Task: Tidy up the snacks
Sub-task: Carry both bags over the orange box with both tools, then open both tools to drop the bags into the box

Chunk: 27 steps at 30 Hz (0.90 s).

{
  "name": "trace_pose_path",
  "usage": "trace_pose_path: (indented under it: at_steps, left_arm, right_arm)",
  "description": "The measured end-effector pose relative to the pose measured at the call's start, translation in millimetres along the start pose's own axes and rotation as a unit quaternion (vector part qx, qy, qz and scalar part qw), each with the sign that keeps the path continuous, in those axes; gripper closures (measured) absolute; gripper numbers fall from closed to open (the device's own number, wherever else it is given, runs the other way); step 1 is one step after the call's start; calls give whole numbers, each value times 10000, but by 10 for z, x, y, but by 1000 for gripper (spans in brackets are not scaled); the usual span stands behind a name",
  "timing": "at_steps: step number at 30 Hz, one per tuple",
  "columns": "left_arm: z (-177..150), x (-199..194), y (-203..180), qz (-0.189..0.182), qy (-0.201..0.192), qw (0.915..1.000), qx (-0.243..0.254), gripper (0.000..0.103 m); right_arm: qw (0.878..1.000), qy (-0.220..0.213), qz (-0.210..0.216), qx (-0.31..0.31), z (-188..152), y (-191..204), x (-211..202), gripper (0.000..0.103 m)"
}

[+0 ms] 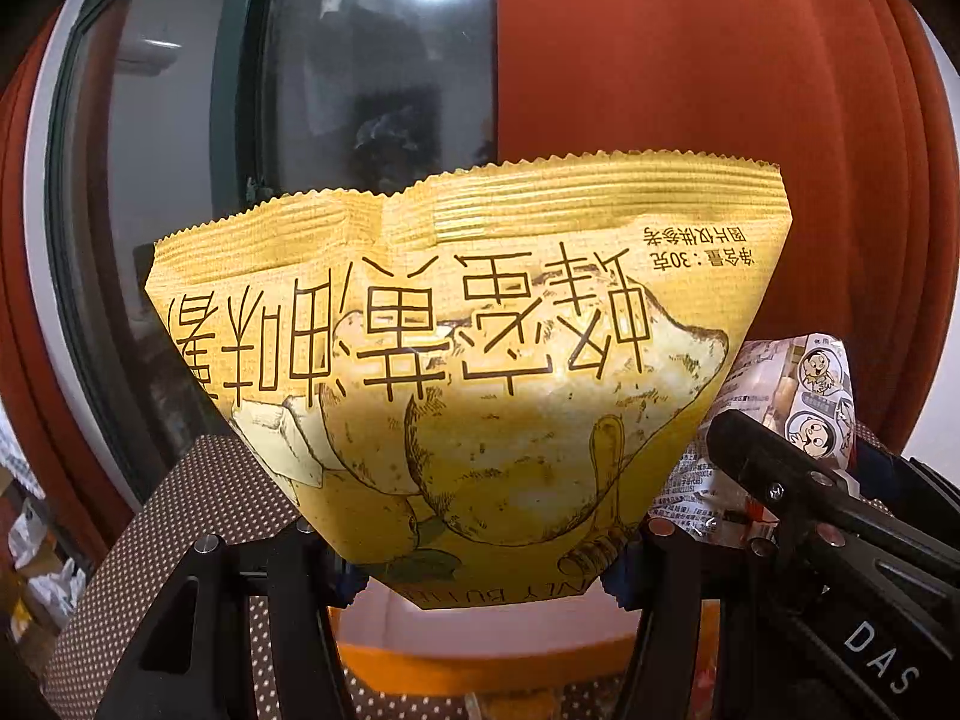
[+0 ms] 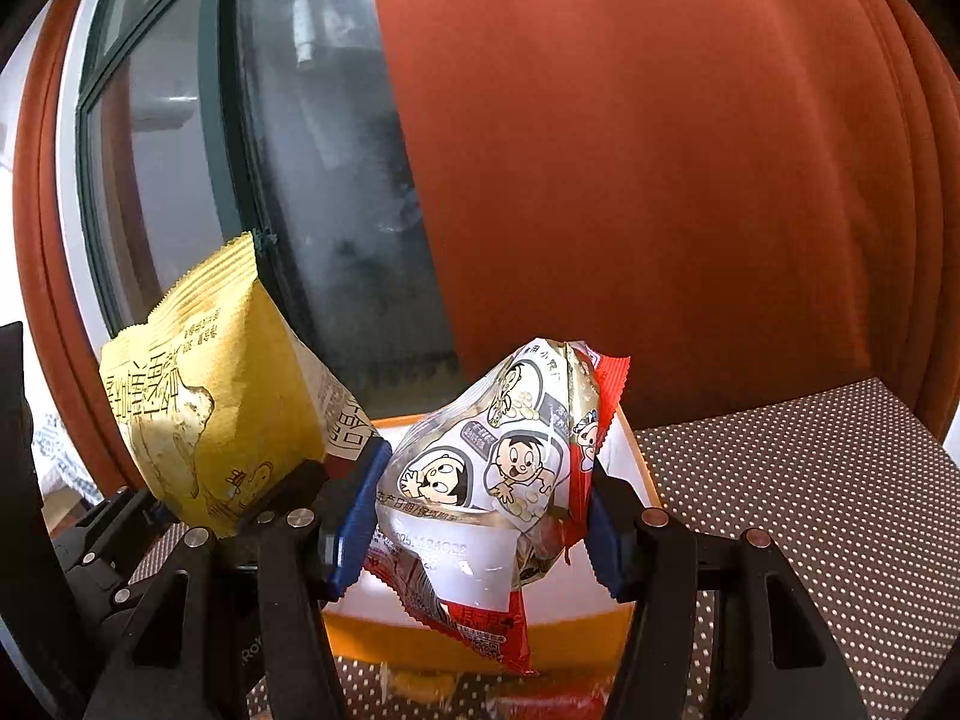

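My left gripper [image 1: 480, 576] is shut on a yellow chip bag [image 1: 456, 360] printed with dark characters, held up in the air upside down. The same bag shows at the left of the right wrist view [image 2: 210, 420]. My right gripper [image 2: 480, 540] is shut on a red and silver cartoon snack packet [image 2: 498, 480], also held up. That packet shows at the right of the left wrist view [image 1: 798, 396], beside the yellow bag. Both bags hang above an orange-rimmed white box [image 2: 636, 456].
A brown tablecloth with white dots [image 2: 810, 510] covers the table below. An orange-red curtain [image 2: 660, 150] hangs behind, next to a dark window [image 2: 300, 180]. More snack wrappers lie by the box's near edge [image 2: 420, 684].
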<state>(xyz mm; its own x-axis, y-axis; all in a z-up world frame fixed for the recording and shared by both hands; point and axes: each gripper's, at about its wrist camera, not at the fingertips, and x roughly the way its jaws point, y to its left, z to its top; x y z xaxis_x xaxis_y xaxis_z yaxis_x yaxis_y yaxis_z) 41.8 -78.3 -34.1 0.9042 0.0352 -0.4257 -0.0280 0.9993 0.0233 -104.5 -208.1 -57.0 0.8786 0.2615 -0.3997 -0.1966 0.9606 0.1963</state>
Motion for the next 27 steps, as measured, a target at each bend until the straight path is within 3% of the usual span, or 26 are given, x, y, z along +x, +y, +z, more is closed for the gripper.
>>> trace_pose_path:
  at_steps: [7,12,23,27]
  left_arm:
    - [-181,160,-34,4,283,9995,-164,43]
    - [-489,283,-83,-106,662,9973,-314,43]
    - [-1293,331,-209,-15,1480,9890,20,43]
    - [-1476,144,-206,-2,1469,9891,81,43]
  right_arm:
    - [9999,-39,-15,103,23,-90,345,42]
    - [9994,20,-76,327,-39,-239,579,42]
    - [9955,813,-454,195,-206,-378,1207,41]
    - [9925,1063,-518,297,-277,-410,1313,39]
